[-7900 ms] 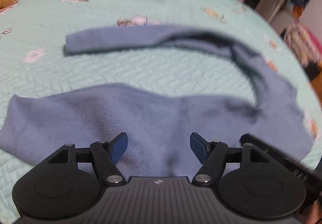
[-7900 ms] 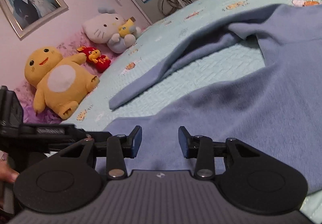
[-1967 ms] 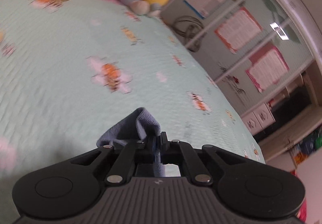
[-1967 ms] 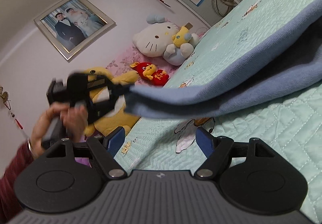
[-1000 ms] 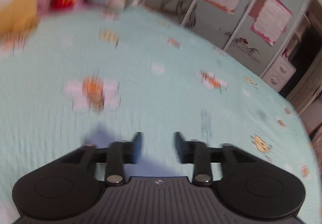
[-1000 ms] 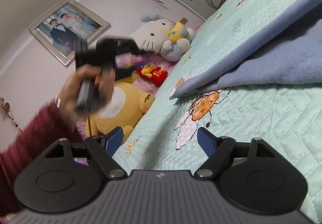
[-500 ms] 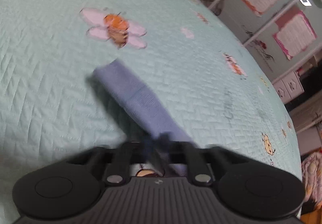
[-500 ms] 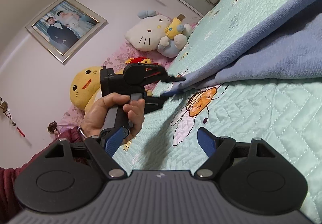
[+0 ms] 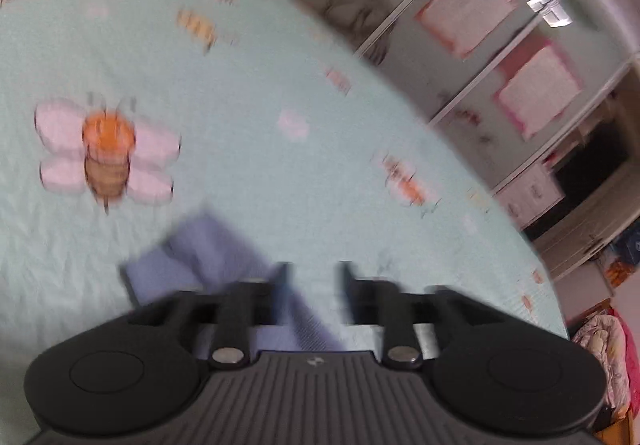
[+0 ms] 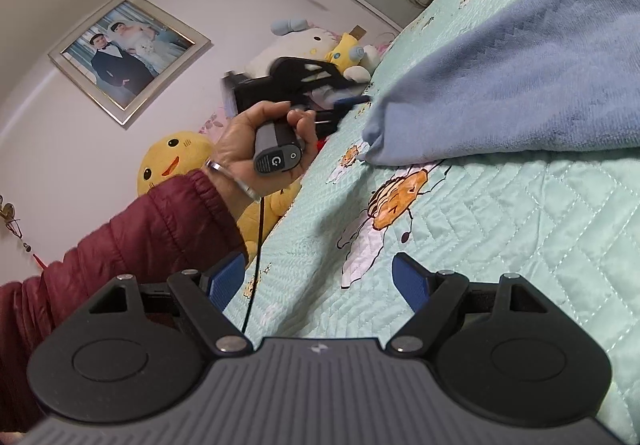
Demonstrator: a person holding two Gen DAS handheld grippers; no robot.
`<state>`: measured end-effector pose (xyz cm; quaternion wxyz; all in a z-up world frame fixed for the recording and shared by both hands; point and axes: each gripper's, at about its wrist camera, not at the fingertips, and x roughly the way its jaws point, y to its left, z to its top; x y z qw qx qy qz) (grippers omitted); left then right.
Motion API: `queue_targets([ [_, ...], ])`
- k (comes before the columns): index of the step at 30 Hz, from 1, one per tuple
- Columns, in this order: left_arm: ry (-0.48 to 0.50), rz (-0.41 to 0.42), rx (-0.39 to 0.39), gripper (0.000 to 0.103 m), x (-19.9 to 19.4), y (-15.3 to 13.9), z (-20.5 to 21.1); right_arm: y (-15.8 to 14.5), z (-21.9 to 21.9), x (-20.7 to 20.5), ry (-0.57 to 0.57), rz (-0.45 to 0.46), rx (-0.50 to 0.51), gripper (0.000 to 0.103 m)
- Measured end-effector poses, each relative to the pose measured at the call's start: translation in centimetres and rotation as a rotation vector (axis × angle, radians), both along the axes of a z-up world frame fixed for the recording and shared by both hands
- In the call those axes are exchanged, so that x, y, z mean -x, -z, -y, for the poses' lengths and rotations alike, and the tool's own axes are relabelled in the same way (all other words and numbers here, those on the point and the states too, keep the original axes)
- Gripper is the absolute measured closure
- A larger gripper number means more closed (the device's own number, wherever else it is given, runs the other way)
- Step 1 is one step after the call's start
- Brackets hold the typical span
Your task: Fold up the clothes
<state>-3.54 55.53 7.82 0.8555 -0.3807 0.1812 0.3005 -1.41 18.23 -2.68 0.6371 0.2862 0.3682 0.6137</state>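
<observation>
A blue sweater (image 10: 520, 85) lies folded over on the mint quilted bedspread (image 10: 500, 229). Its sleeve end (image 9: 192, 257) rests flat on the bed, running under my left gripper's left finger. My left gripper (image 9: 316, 277) is blurred and its jaws are opening, with the pads clear of the cloth. In the right wrist view a hand (image 10: 260, 141) in a maroon sleeve holds that left gripper (image 10: 344, 109) just left of the sweater's folded corner. My right gripper (image 10: 318, 281) hovers open above the bedspread with nothing between its fingers.
Plush toys sit at the bed's head: a yellow duck (image 10: 172, 161) and a white cat (image 10: 304, 41). A framed photo (image 10: 128, 53) hangs on the wall. Wardrobe doors (image 9: 500, 57) stand beyond the bed's far edge. A bee print (image 9: 106, 153) marks the bedspread.
Half a second ago the left gripper was shut on the sleeve end; now its jaws stand apart and the sleeve lies on the bed. The right gripper has not moved.
</observation>
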Motion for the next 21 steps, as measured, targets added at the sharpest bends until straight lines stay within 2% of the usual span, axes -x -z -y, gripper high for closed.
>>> queue_targets([
  [1,-0.015,-0.007,-0.035,0.041,0.8,-0.4,0.2,0.0,0.0,0.0,0.0,0.0,0.0,0.022],
  [3,-0.063,-0.026,-0.046,0.04,2.8,-0.1,0.4,0.0,0.0,0.0,-0.001,0.001,0.002,0.022],
  [4,-0.096,-0.026,-0.021,0.04,4.0,0.4,0.3,0.0,0.0,0.0,-0.001,0.001,0.002,0.022],
  [7,-0.166,0.009,0.151,0.04,6.6,3.5,-0.8,-0.1,0.0,0.0,-0.001,0.002,0.005,0.022],
  [9,-0.166,0.011,0.231,0.042,7.2,5.7,-1.3,-0.1,0.0,0.0,0.0,0.003,0.006,0.022],
  [10,-0.158,0.017,0.245,0.042,7.2,6.6,-1.4,0.0,-0.1,0.0,0.0,0.002,0.007,0.022],
  [13,-0.128,0.052,0.2,0.042,6.3,7.0,-1.3,0.0,-0.1,0.0,0.0,0.001,0.009,0.023],
  [16,-0.067,0.071,0.21,0.044,4.4,7.2,-1.9,0.0,-0.2,-0.1,-0.002,0.001,0.011,0.022],
  [17,-0.057,0.056,0.199,0.058,3.8,7.1,-2.0,0.0,-0.2,-0.1,-0.003,0.001,0.012,0.022],
  [18,-0.055,0.037,0.185,0.096,3.4,6.8,-1.9,0.0,-0.1,-0.1,-0.003,0.001,0.011,0.022],
  [19,-0.053,0.018,0.171,0.099,2.9,6.6,-1.9,0.0,-0.1,-0.1,-0.004,0.0,0.011,0.022],
  [21,-0.05,-0.014,0.128,0.101,2.4,5.9,-1.8,0.1,-0.1,-0.1,-0.004,-0.004,0.007,0.023],
])
